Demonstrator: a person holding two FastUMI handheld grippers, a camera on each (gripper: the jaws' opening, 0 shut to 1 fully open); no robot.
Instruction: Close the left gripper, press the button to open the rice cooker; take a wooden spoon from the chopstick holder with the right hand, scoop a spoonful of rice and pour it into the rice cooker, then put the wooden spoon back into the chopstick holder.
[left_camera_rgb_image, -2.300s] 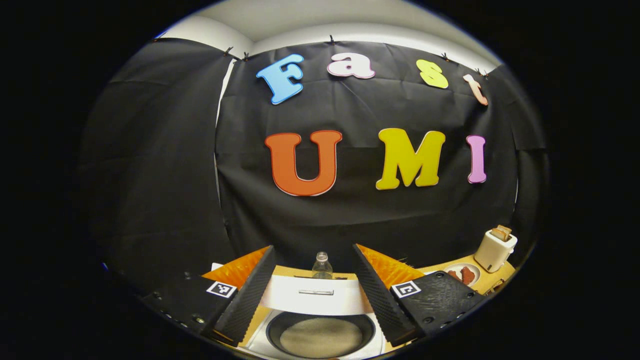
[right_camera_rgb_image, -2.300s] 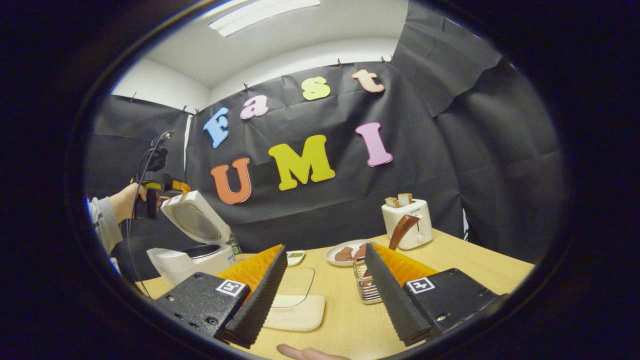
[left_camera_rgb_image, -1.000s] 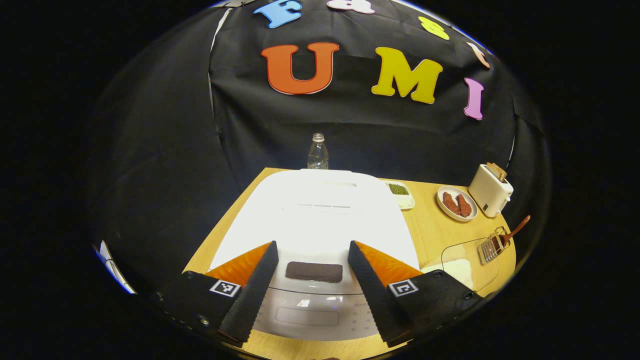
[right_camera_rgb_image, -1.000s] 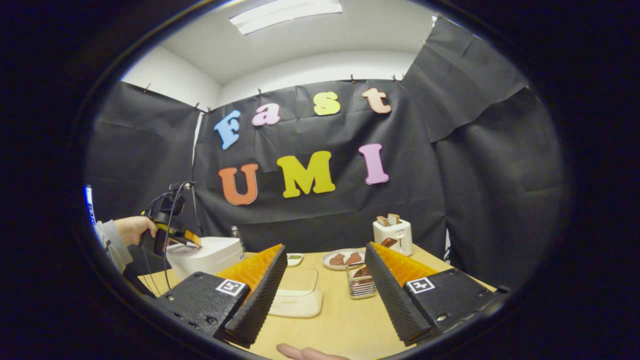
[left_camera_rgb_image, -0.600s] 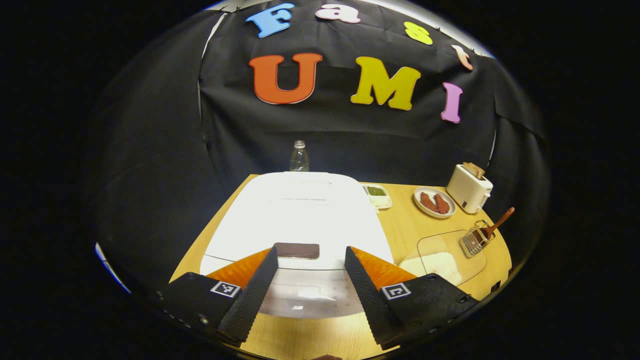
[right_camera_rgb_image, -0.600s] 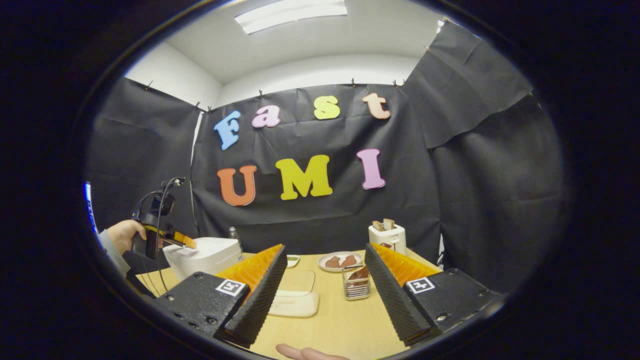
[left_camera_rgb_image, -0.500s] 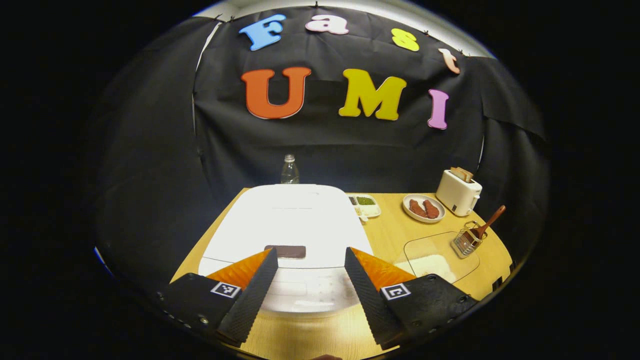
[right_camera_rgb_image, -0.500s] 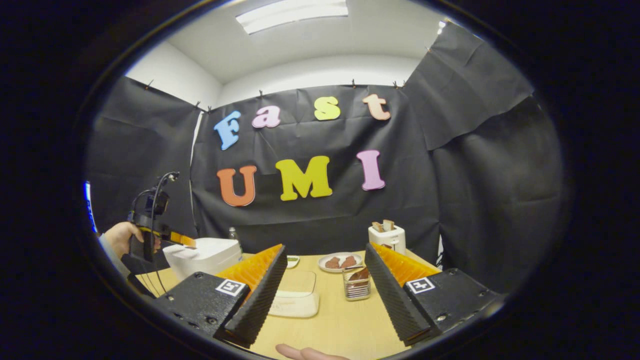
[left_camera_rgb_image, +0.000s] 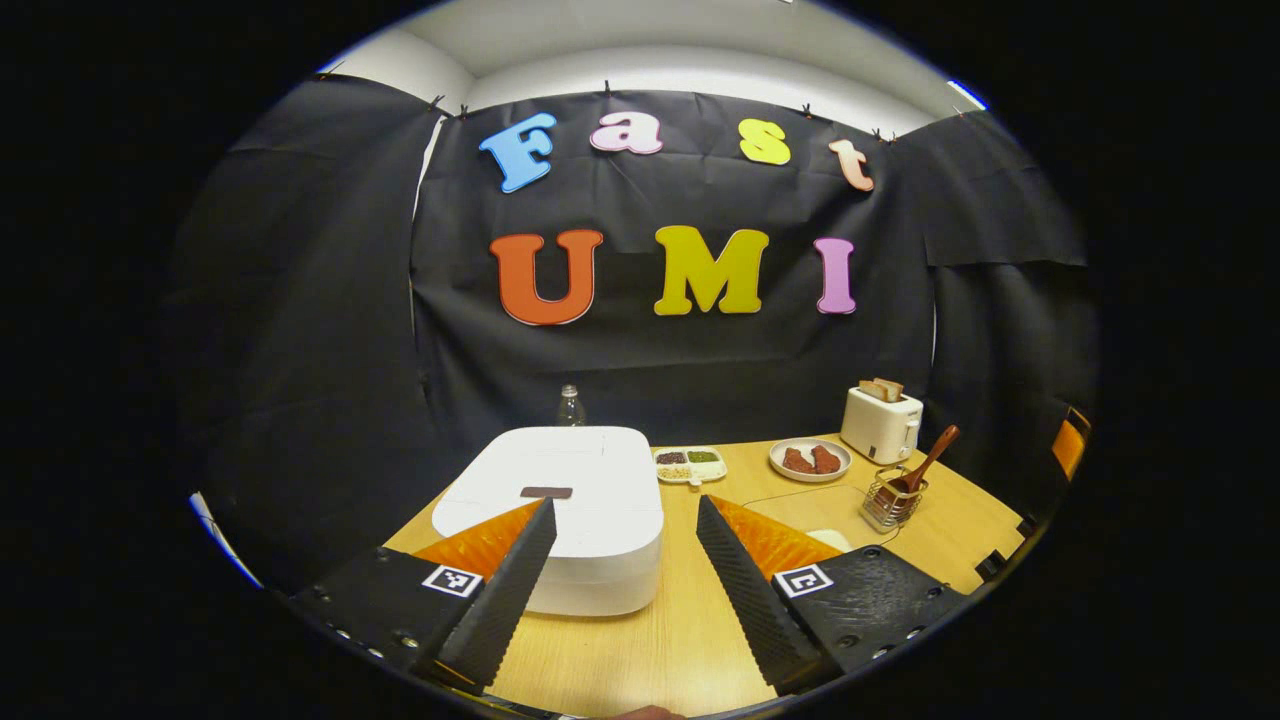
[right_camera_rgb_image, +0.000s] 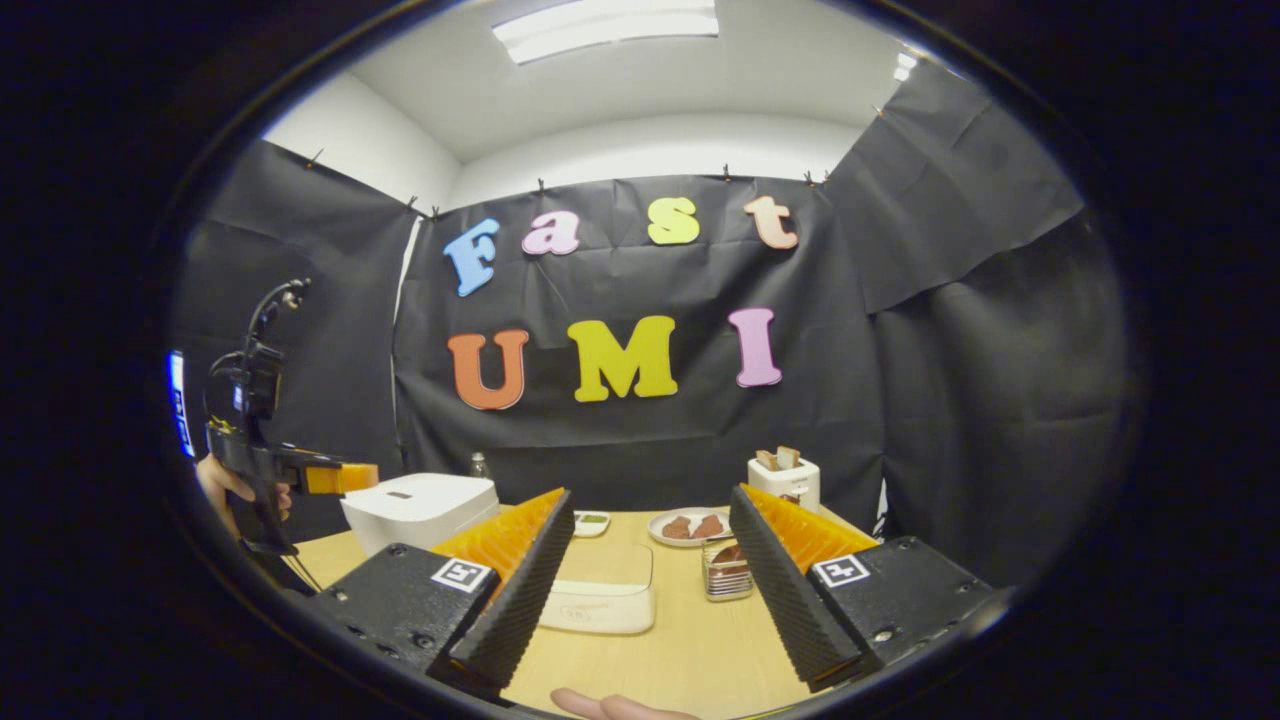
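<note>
The white rice cooker (left_camera_rgb_image: 560, 510) sits with its lid down at the table's left, seen also in the right gripper view (right_camera_rgb_image: 420, 510). My left gripper (left_camera_rgb_image: 620, 590) hovers open and empty, a short way back from the cooker's front; from the right gripper view it (right_camera_rgb_image: 350, 477) is held level by a hand beside the cooker. The wooden spoon (left_camera_rgb_image: 925, 470) stands in the wire chopstick holder (left_camera_rgb_image: 885, 500), (right_camera_rgb_image: 725, 570). A clear lidded box of rice (right_camera_rgb_image: 600, 590) lies ahead of my right gripper (right_camera_rgb_image: 650, 590), which is open and empty above the table.
On the wooden table (left_camera_rgb_image: 640, 640) stand a toaster (left_camera_rgb_image: 880, 420), a plate of sausages (left_camera_rgb_image: 810, 460), a small divided dish (left_camera_rgb_image: 688, 462) and a bottle (left_camera_rgb_image: 570, 405) behind the cooker. A person's fingertip (right_camera_rgb_image: 610, 708) shows at the bottom edge.
The cooker's lid, raised 2.3 s ago, is now down. My left gripper has drawn back from the cooker and levelled out. The right gripper has barely shifted.
</note>
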